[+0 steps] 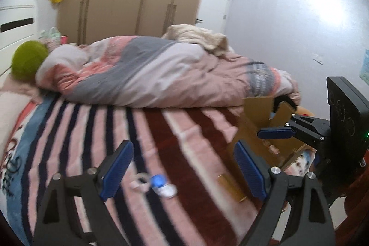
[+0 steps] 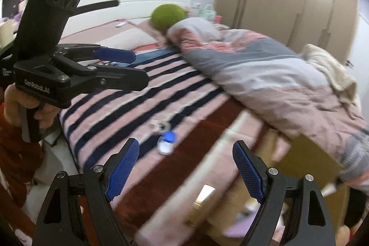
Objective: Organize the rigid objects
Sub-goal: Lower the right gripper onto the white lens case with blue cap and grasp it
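In the left wrist view, the left gripper stood wide apart with nothing between its ribbed blue pads, above the striped fleece blanket. A small white bottle with a blue cap lay on the blanket beside a pale ring-shaped thing, too blurred to name. At the right edge of the bed was an open cardboard box; its contents were hard to see. The right gripper hung over this box, with its fingers spread.

In the right wrist view, the right gripper was also open and empty. The bottle lay on the blanket, just beside the ring. The cardboard box sat low at the right, against the puffy quilt. The left gripper was held over the bed.
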